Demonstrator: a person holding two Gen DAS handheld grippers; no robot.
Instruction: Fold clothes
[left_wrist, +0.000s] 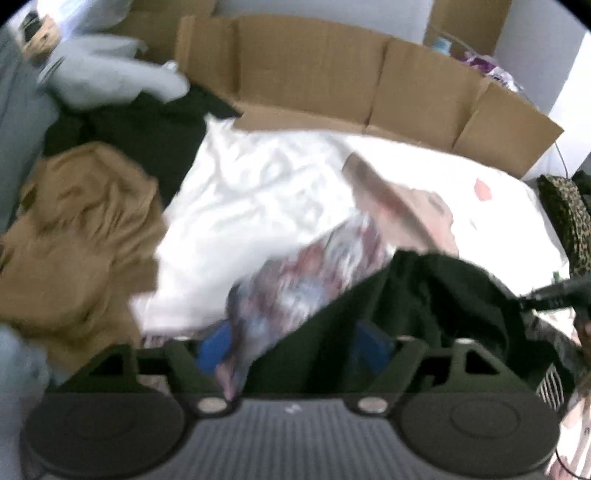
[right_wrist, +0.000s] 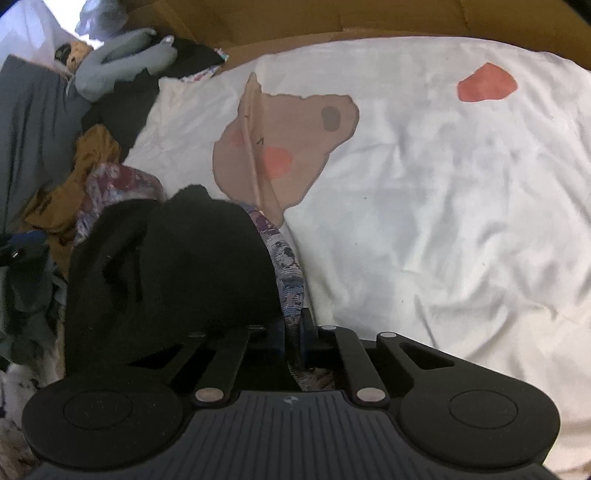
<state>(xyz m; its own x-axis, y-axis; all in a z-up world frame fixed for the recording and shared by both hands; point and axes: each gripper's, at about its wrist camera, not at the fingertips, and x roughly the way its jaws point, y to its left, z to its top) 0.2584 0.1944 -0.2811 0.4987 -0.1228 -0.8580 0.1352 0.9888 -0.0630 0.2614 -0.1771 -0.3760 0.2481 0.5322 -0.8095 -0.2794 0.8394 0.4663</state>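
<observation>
1. The right gripper (right_wrist: 293, 332) is pinching an edge of a patterned garment (right_wrist: 286, 266) in purple, red and white; its jaws are pressed together on the fabric, which is running up and away from the fingertips.
2. A black garment (right_wrist: 173, 258) is lying bunched just left of the right gripper, over part of the patterned one.
3. The left gripper (left_wrist: 291, 347) is standing spread, with its blue pads (left_wrist: 214, 349) apart. The patterned and black cloth is lying between them, but the blurred view is not showing any pinch.
4. Judged advice: the left gripper should be finding a second free edge of the patterned garment, well apart from the right pinch, so the cloth can be pulled flat on the white bedsheet (right_wrist: 443, 203) ahead before folding.
5. Counting: two grippers, one patterned garment, one black garment at the grippers, one brown garment (left_wrist: 74, 229) to the left, one grey garment (left_wrist: 110, 74) farther off, and one cardboard box (left_wrist: 332, 74) beyond the bed.
</observation>
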